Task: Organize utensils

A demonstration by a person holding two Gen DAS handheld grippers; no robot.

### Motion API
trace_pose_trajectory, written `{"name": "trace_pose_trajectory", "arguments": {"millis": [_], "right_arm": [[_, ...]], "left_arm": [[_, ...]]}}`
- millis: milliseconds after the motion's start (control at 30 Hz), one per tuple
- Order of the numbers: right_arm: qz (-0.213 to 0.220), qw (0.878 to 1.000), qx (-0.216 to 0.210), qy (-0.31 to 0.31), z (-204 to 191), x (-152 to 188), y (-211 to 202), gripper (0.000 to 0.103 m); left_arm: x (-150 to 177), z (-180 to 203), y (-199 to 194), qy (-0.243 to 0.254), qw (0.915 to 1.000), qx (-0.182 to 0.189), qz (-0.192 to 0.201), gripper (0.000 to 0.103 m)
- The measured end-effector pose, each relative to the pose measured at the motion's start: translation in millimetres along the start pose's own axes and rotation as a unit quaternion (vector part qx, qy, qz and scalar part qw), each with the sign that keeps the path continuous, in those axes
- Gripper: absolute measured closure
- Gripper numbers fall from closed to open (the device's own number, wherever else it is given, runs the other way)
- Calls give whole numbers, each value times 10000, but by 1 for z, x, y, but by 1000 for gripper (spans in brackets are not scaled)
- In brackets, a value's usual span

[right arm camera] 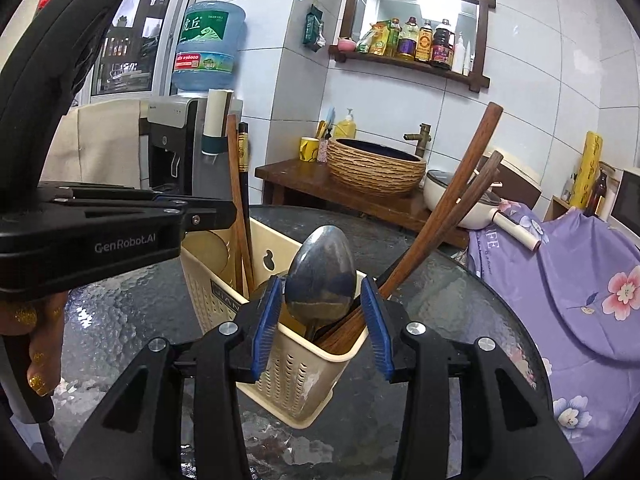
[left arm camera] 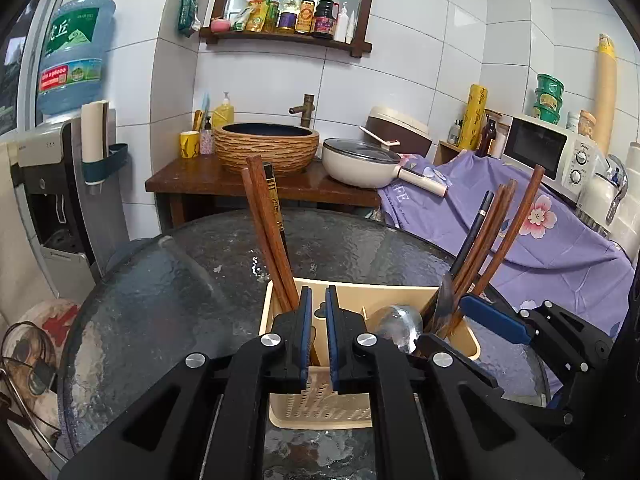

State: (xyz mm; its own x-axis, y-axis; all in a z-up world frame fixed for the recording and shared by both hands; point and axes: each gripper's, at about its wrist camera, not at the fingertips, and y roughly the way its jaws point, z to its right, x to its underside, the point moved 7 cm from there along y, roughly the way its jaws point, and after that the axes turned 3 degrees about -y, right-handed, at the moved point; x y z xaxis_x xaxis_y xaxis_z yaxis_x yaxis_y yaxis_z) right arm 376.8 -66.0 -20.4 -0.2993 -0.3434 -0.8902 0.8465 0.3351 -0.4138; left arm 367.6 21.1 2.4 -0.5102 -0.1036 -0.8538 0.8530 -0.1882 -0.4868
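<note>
A beige perforated utensil holder point(left arm camera: 320, 408) point(right arm camera: 288, 376) stands on the dark glass table. Brown wooden chopsticks point(left arm camera: 266, 232) lean in its left compartment; more chopsticks point(left arm camera: 486, 240) point(right arm camera: 444, 216) and a metal spoon point(left arm camera: 400, 324) point(right arm camera: 320, 280) stand in the right one. My left gripper point(left arm camera: 319, 300) hovers over the holder's left compartment, its jaws nearly closed with nothing between them. My right gripper point(right arm camera: 320, 304) is open, its blue pads on either side of the spoon bowl, not touching it. The right gripper also shows in the left wrist view point(left arm camera: 496, 320), and the left gripper in the right wrist view point(right arm camera: 208, 216).
The round glass table point(left arm camera: 168, 304) point(right arm camera: 460, 320) carries the holder. Behind it are a wooden counter point(left arm camera: 192, 180) with a basin point(left arm camera: 266, 148) and a white pan point(left arm camera: 360, 160). A purple floral cloth point(left arm camera: 540, 240) point(right arm camera: 580, 300) lies to the right, with a microwave point(left arm camera: 548, 152) behind.
</note>
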Motion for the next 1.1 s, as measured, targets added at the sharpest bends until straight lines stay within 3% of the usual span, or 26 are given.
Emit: {"name": "trace_pose_trajectory", "arguments": {"millis": [33,100,167,267,367,467,533,567,867,1100], "right_arm": [[40,10000,-12,7,0,0,-3,56],[154,9999,0,-15,0,-3,-10,48],[340,9994,8,-72,-2,-5,-22,46],[437,9990,-74,-13,-2,-4,-37,46],[474,9981,-234,325,4,3,-52,32],[489,9969,-275,548,8,14,-68,30],[499,9966,-230,611,9,23,-81,17],[539,9962,-211,647,9,27,-88,14],[674,9910,-37,1160,6,85,-139,6],[462,9914,23,1223,-8,128,-162,6]], "left_arm": [[0,0,-3,16,10000,-54,65,86],[-2,0,-13,56,9996,-155,225,68],[-3,0,-24,112,9989,-211,400,55],[-2,0,-40,186,9974,-309,619,38],[3,-2,-54,228,9960,-384,770,20],[17,-4,-68,297,9945,-470,889,8],[29,-5,-78,305,9943,-420,933,7],[36,-6,-82,310,9942,-406,951,7],[112,0,-122,689,9895,-666,1077,7],[156,8,-157,336,9930,-491,1018,7]]}}
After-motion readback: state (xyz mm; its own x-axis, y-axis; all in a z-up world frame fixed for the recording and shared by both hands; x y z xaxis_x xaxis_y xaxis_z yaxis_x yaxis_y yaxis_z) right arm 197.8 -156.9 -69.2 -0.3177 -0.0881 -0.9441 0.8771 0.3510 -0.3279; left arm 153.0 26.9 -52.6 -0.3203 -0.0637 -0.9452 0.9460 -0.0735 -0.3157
